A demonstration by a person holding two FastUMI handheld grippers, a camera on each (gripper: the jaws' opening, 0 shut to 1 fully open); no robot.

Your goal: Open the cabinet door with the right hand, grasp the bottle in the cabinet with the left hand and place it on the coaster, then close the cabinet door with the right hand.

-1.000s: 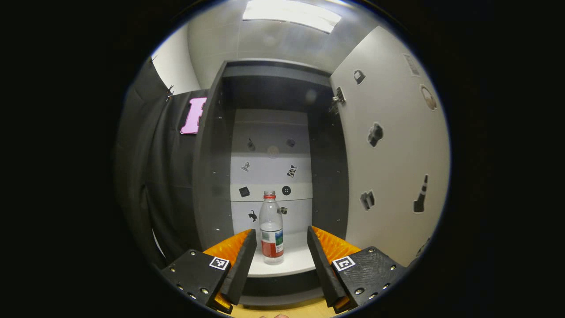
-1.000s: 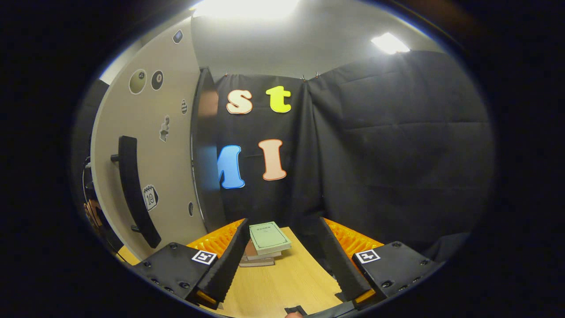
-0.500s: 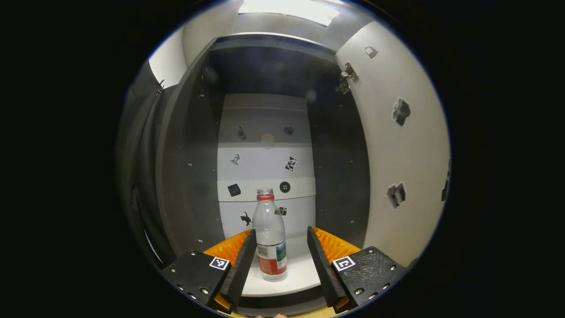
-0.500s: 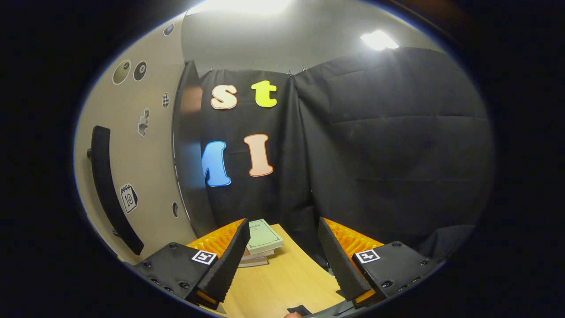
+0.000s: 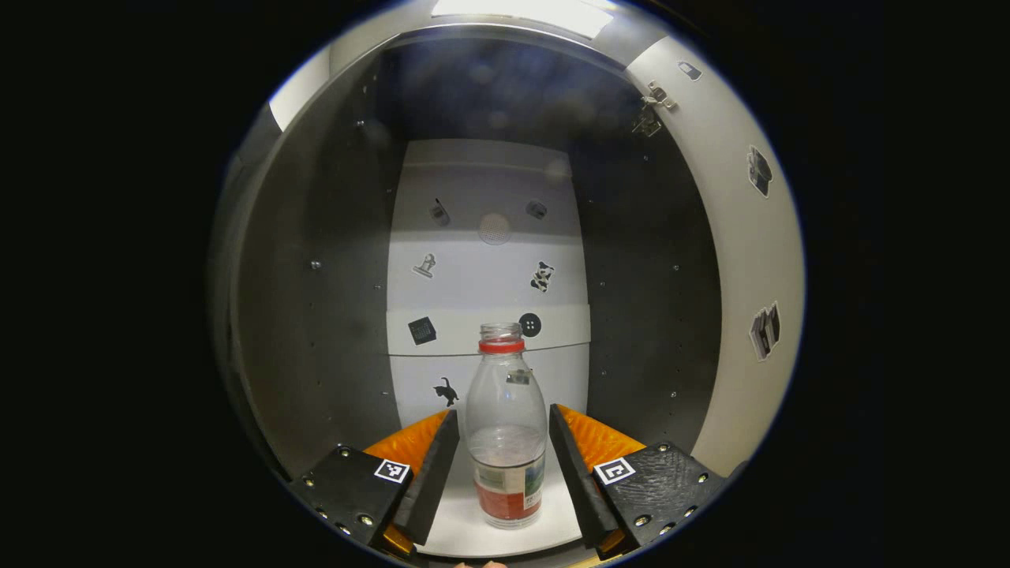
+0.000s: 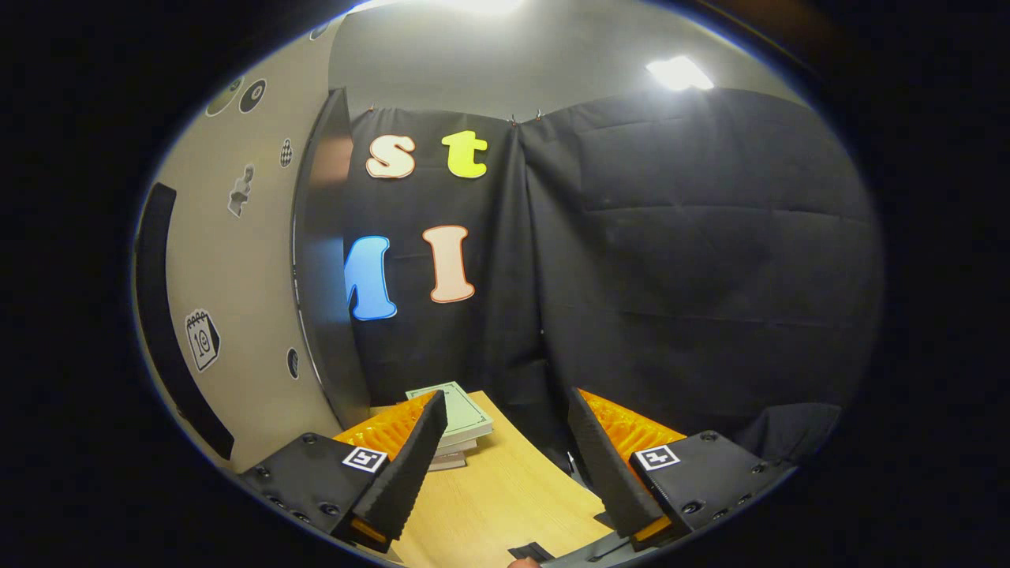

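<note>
Over the last second the left gripper (image 5: 499,454) has pushed into the open cabinet (image 5: 331,315) — the clear plastic bottle (image 5: 506,430), standing near the front edge of the white shelf (image 5: 465,540), now sits between its fingers. That readies the grasp. The jaws are spread wide, neither touching the bottle yet. The right gripper (image 6: 505,457) has drifted off the cabinet door (image 6: 237,260) — spread, empty, above the wooden table (image 6: 505,505) by the books (image 6: 461,418).
</note>
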